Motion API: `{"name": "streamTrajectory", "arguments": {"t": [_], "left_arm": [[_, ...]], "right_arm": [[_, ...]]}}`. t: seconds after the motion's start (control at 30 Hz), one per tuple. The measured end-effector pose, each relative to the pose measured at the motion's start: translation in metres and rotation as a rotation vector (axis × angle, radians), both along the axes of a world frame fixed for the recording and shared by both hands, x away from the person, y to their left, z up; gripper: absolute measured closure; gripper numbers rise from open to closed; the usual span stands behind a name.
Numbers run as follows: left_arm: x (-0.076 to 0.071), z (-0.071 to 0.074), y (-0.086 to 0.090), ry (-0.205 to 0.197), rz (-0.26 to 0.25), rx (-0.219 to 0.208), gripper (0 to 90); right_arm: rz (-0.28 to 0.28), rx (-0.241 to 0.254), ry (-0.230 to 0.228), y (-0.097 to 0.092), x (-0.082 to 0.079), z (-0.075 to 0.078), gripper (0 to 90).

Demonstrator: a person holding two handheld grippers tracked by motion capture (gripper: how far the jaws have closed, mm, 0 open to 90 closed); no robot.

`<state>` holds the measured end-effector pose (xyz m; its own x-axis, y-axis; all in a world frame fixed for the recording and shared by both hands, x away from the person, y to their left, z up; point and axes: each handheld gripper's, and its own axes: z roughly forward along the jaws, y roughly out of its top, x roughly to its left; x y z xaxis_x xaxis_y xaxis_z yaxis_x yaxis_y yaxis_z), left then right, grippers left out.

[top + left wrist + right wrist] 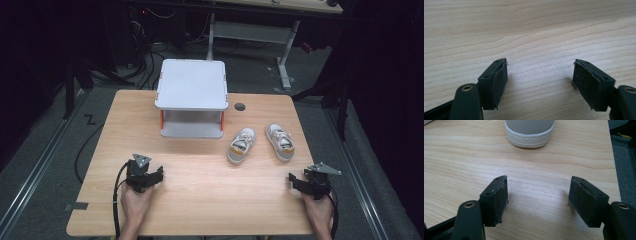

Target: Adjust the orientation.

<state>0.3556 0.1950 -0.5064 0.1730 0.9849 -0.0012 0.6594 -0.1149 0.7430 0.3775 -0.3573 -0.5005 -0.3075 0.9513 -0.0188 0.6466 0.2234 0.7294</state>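
Observation:
Two small grey-and-white shoes lie on the wooden table (200,185): the left shoe (242,145) and the right shoe (280,142), side by side at centre right. A white two-level shelf (192,95) stands at the table's far middle. My left gripper (149,175) rests near the front left, open, with bare wood between its pads (500,82). My right gripper (299,182) rests near the front right, open and empty. In the right gripper view the heel of a shoe (530,132) lies ahead of the open jaws, apart from them.
A round cable hole (240,106) sits in the table beside the shelf. The table's right edge (612,157) runs close to my right gripper. Desks and cables stand on the dark floor beyond the table.

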Motion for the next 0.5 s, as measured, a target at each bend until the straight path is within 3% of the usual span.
{"name": "streamTrajectory", "arguments": {"t": [0.5], "left_arm": [[0.0, 0.0, -0.0006, 0.003, -0.009, -0.004, 26.3]], "right_arm": [[-0.004, -0.001, 0.001, 0.0001, 0.0, 0.0, 30.4]]}}
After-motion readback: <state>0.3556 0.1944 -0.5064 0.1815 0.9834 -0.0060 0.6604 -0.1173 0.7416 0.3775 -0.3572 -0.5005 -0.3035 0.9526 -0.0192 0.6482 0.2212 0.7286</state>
